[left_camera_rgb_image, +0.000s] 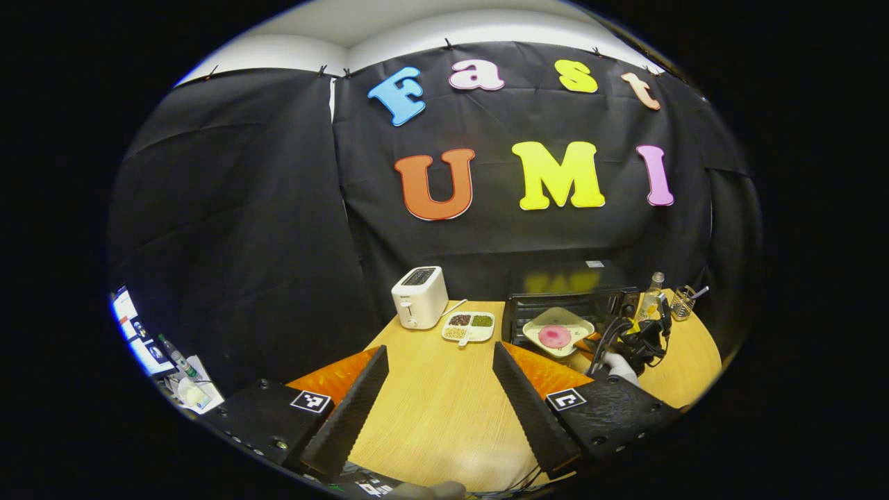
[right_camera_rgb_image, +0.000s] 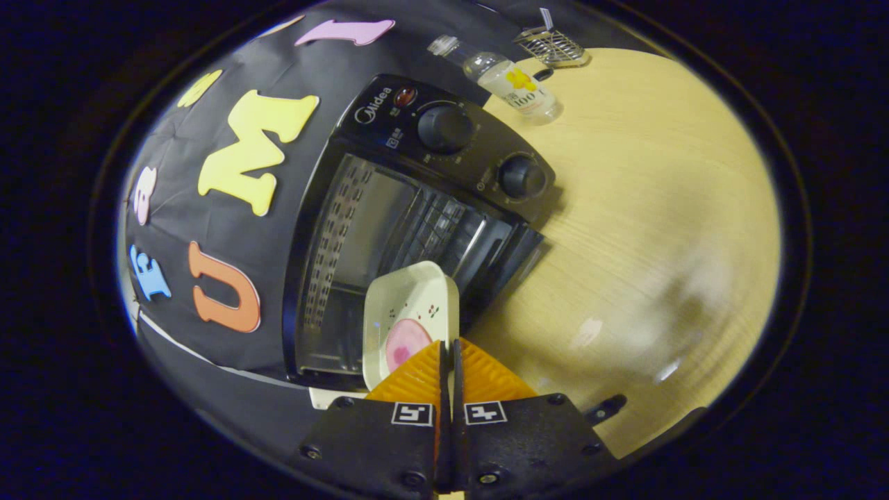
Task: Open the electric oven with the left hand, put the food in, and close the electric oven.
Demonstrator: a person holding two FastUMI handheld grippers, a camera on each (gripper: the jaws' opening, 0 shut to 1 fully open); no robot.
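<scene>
Left gripper view looks down over a round wooden surface (left_camera_rgb_image: 444, 403) set against the black cloth wall. At its far edge, right of centre, stands the black electric oven (left_camera_rgb_image: 566, 305) with its door let down and the cavity open. In the right gripper view the oven (right_camera_rgb_image: 389, 229) lies tilted across the picture, its wire racks visible inside and two round knobs (right_camera_rgb_image: 444, 128) on the control panel.

A white toaster (left_camera_rgb_image: 419, 297) stands to the left of the oven, well apart from it. Between them lies a small white divided dish (left_camera_rgb_image: 469, 326) holding brown, green and pale bits.

The left hand-held gripper (left_camera_rgb_image: 441, 396) hangs released over the bare wood, its fingers spread wide with nothing between them. The right hand-held gripper (right_camera_rgb_image: 448, 351) is clenched on the near rim of a white plate (right_camera_rgb_image: 411, 316), both fingers pressed together on its edge. The plate (left_camera_rgb_image: 558, 331) carries a round pink piece of food (left_camera_rgb_image: 554, 337) and is held at the oven's open mouth, just over the lowered door.

A clear bottle (left_camera_rgb_image: 651, 298) stands right of the oven, with a small wire holder (left_camera_rgb_image: 681, 303) beside it.
</scene>
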